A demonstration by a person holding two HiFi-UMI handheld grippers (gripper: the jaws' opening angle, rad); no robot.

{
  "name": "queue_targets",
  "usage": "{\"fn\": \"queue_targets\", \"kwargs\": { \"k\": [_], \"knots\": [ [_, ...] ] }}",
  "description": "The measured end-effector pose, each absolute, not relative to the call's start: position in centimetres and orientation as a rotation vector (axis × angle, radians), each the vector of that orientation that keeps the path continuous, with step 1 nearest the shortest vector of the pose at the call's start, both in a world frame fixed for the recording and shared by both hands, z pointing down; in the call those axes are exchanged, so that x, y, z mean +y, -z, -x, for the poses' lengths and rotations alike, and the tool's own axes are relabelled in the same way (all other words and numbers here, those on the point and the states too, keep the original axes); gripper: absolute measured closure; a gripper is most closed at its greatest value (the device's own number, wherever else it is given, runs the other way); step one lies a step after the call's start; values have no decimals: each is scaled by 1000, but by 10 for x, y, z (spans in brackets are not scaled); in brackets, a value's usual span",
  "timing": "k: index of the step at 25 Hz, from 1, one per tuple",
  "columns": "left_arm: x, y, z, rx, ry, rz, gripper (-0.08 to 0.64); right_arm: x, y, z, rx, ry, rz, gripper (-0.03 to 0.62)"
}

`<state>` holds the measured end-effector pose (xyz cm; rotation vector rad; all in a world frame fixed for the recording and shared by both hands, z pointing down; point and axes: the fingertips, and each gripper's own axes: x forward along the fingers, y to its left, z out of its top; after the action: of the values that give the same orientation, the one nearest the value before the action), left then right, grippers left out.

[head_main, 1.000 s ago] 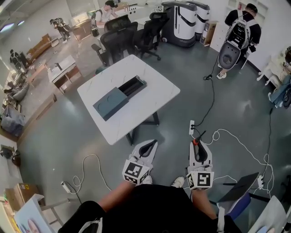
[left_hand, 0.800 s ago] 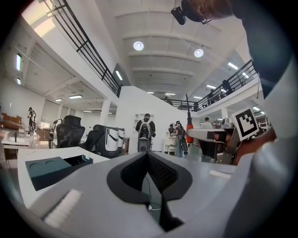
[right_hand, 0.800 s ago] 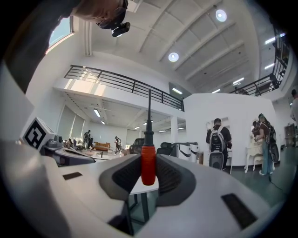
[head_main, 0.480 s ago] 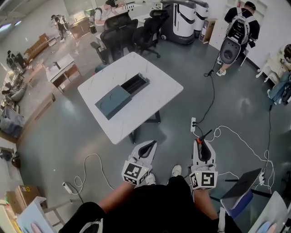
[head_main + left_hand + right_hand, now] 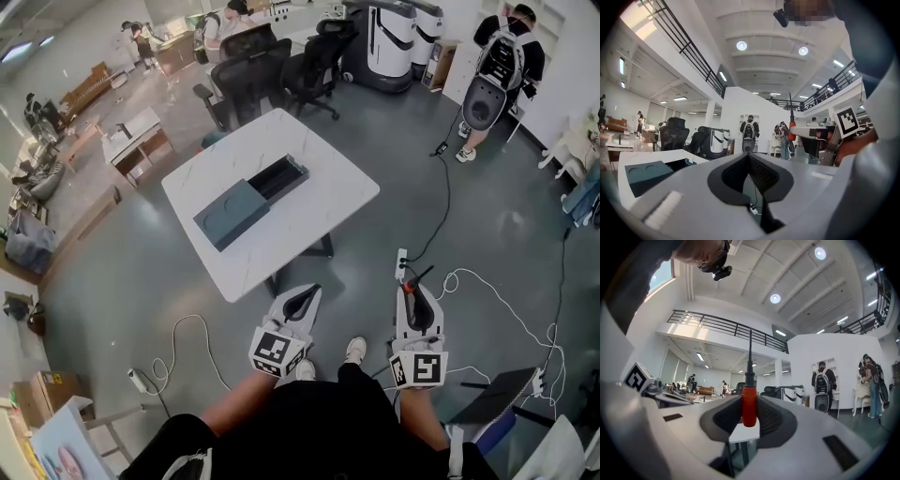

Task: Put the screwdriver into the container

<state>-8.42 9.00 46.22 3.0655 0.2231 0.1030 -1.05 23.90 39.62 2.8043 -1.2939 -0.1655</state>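
Observation:
The container [image 5: 248, 201], a dark teal box with an open black tray at its far end, lies on the white table [image 5: 328, 173]; it also shows in the left gripper view as the container [image 5: 646, 172]. Both grippers hang over the floor, well short of the table. My right gripper [image 5: 416, 298] is shut on the screwdriver [image 5: 409, 288], whose red handle sits between the pads while the black shaft points away from me. The right gripper view shows that screwdriver [image 5: 749, 406] upright in the right gripper [image 5: 749, 401]. My left gripper [image 5: 300, 300] is shut and empty, as the left gripper [image 5: 749, 157] confirms.
Black office chairs [image 5: 267, 66] stand behind the table. Cables [image 5: 441, 187] and a power strip [image 5: 401, 263] lie on the grey floor to the right. A person with a backpack [image 5: 502, 66] stands at the far right near a white machine [image 5: 389, 37]. My shoes [image 5: 354, 350] are below the grippers.
The person has stepped a little and the view has shifted slightly. Both grippers keep their places in front of the body, and the screwdriver stays gripped.

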Motion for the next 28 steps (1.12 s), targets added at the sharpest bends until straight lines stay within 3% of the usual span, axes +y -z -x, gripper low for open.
{"fn": "queue_targets", "kwargs": {
  "k": [15,28],
  "knots": [
    [110,-455,-9,78,-130,-3091,551,249,-406,-86,-1507,152,-2712,499],
    [91,-446,-40,-182,-115,-3126,551,233,-410,-125,-1683,163,-2664,499]
  ]
}}
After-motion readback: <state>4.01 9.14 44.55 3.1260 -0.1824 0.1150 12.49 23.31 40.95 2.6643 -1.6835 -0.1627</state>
